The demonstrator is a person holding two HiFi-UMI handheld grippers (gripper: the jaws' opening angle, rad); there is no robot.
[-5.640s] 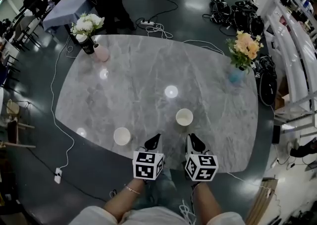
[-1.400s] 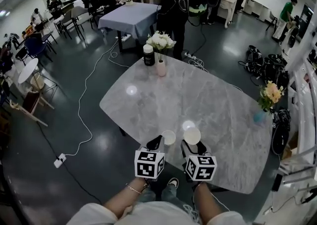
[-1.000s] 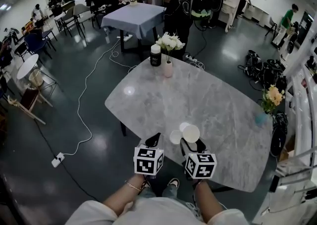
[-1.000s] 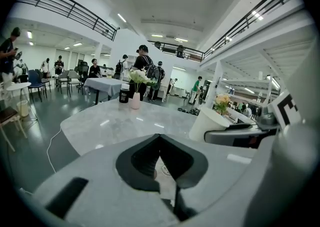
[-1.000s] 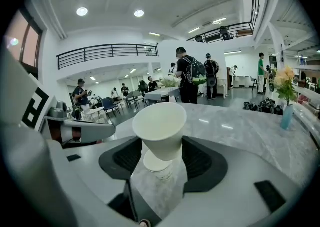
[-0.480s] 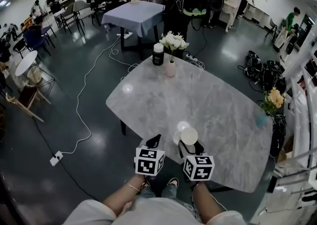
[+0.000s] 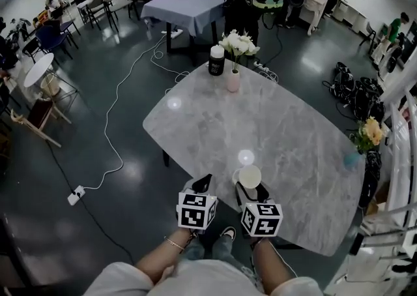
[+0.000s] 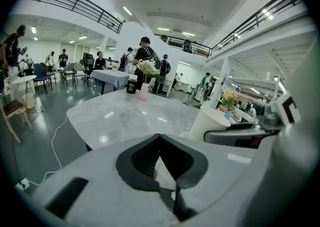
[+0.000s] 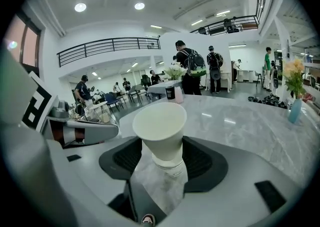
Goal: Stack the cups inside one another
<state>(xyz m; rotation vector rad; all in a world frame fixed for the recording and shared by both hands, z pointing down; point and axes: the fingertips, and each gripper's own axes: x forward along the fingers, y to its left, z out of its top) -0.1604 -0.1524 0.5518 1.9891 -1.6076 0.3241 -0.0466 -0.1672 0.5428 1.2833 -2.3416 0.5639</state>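
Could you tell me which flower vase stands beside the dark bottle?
The pink vase holding white flowers; the blue vase with orange flowers stands alone.

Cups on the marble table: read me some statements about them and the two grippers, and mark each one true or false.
1. The right gripper has a white cup between its jaws. True.
2. The left gripper holds a cup too. False: its jaws are together with nothing between them.
3. A second cup shows just under the held one, around its base. True.
4. The vase of white flowers stands right beside the cups. False: it is at the far end of the table, next to a dark bottle.
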